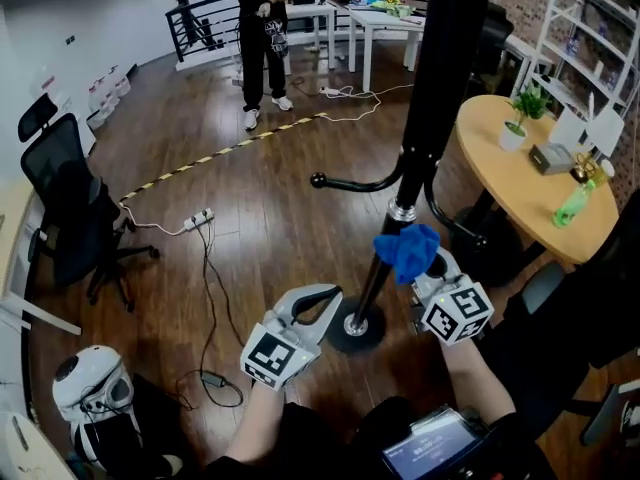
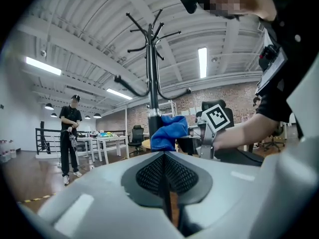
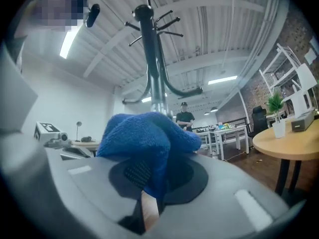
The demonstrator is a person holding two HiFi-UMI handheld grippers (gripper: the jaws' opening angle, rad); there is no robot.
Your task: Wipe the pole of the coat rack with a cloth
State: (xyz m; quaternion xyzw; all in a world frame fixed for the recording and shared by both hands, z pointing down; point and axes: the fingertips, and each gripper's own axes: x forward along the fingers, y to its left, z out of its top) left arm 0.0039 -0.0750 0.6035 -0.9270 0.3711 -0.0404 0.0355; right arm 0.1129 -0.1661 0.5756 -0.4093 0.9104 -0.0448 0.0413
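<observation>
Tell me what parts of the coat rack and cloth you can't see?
- Head view: the coat rack's pole runs off the top edge, so its hooks are cut off.
- Right gripper view: the blue cloth hides the lower pole, so contact is unclear.
- Head view: things on the far white tables are too small to name.

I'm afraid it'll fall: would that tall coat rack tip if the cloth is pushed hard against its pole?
Possibly. The coat rack is tall on a small round base, so a hard sideways push high up might rock it. The cloth sits low by the pole, where tipping seems less likely.
</observation>
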